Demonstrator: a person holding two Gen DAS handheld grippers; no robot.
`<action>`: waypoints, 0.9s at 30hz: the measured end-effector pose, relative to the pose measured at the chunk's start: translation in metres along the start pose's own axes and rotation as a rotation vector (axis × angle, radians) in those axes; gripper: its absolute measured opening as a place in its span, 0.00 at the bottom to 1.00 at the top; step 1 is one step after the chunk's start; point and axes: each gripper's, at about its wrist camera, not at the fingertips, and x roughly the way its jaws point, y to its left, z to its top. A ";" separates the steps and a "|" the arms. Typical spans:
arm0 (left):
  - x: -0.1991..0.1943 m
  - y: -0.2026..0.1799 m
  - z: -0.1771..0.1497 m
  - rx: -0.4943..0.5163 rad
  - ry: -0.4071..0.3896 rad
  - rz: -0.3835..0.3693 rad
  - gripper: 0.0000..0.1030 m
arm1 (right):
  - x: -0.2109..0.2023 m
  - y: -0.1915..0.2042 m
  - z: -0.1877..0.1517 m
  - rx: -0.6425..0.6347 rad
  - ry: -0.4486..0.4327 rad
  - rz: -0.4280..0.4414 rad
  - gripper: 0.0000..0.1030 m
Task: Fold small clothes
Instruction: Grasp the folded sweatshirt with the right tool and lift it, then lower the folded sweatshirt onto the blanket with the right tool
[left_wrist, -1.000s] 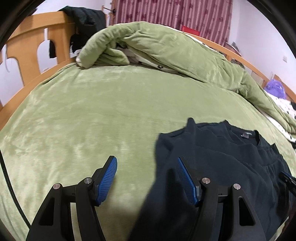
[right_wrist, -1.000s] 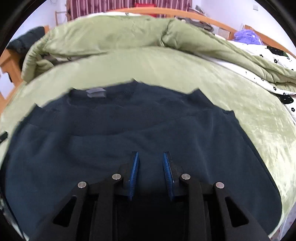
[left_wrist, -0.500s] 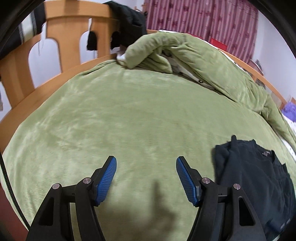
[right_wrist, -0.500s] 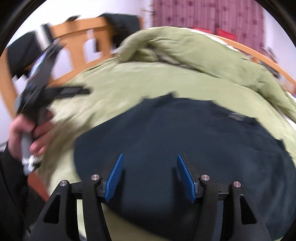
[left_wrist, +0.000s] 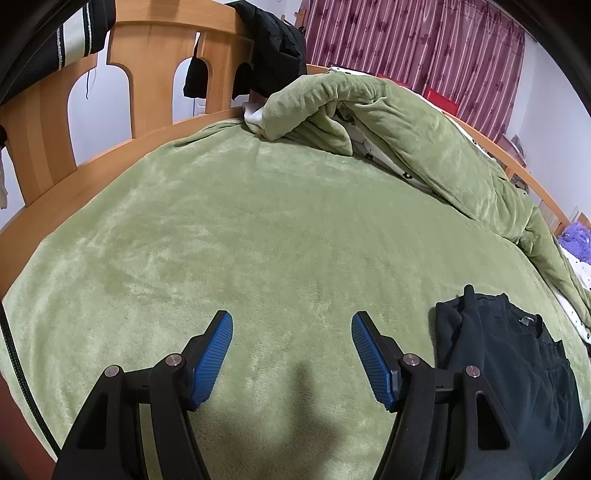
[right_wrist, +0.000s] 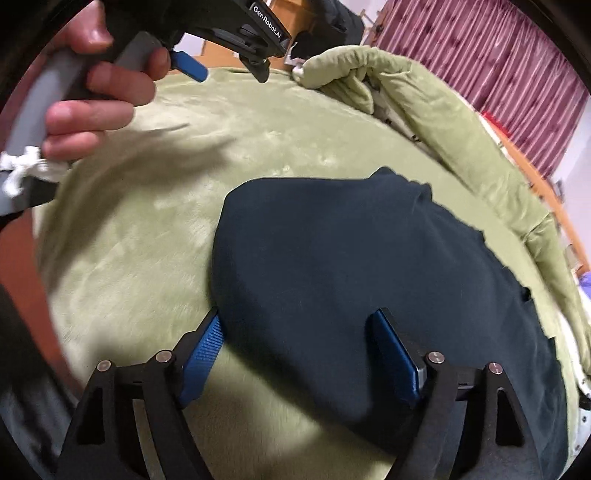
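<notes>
A dark navy garment lies folded on the green bed cover. In the left wrist view it shows at the lower right. My right gripper is open and empty, low over the garment's near left edge; its left finger sits beside the fabric and its right finger is over it. My left gripper is open and empty over bare green cover, well left of the garment. It also shows held in a hand at the upper left of the right wrist view.
A rolled green duvet lies along the far side of the bed. A wooden bed frame with dark clothes hung on it stands at the far left. Red curtains hang behind.
My right gripper has opened, let go of the garment and swung to its left edge. My left gripper has pulled away to the left, off the garment, and stayed open.
</notes>
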 end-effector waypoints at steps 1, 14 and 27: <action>0.001 0.000 0.000 0.002 -0.001 0.005 0.63 | 0.003 -0.003 0.004 0.015 0.005 -0.008 0.72; -0.004 -0.045 0.010 0.068 -0.014 -0.001 0.63 | -0.054 -0.091 0.028 0.297 -0.133 0.107 0.21; -0.014 -0.177 -0.012 0.308 -0.033 -0.052 0.63 | -0.159 -0.305 -0.081 0.772 -0.301 -0.058 0.19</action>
